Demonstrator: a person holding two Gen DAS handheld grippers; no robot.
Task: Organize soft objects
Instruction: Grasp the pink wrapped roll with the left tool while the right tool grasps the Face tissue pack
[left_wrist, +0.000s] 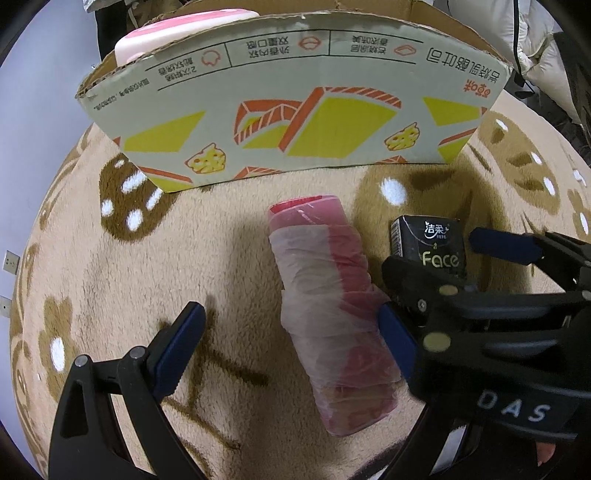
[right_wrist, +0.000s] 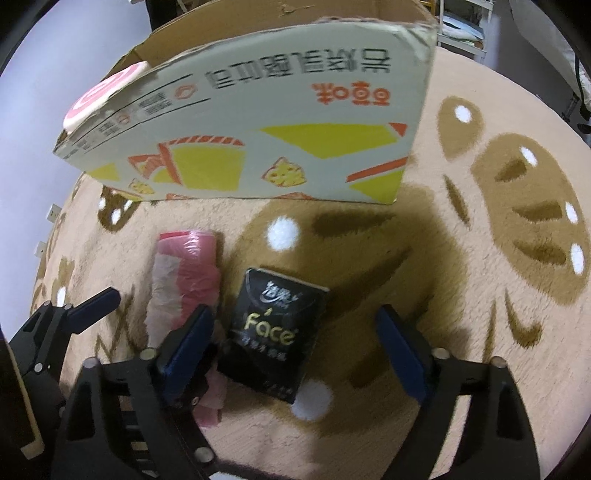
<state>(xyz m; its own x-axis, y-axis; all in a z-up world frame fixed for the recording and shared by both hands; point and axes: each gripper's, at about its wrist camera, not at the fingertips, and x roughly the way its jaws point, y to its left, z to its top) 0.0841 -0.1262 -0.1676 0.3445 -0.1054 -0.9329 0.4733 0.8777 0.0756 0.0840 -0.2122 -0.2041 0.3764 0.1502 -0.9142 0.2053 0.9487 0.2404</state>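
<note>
Down on the carpet (left_wrist: 92, 258), as seen from beside it:
Pink roll (left_wrist: 332, 314): plastic-wrapped, lying flat between the left gripper (left_wrist: 291, 325)'s parted fingers; one pad at its side, the other well off; nothing gripped
Black tissue pack (right_wrist: 275, 332): flat, just right of the roll; between the right gripper (right_wrist: 295, 339)'s fingers, which stand apart from it
Cardboard box (left_wrist: 288, 110): open, beyond both; a pink-and-white soft thing (left_wrist: 166, 33) inside
</note>
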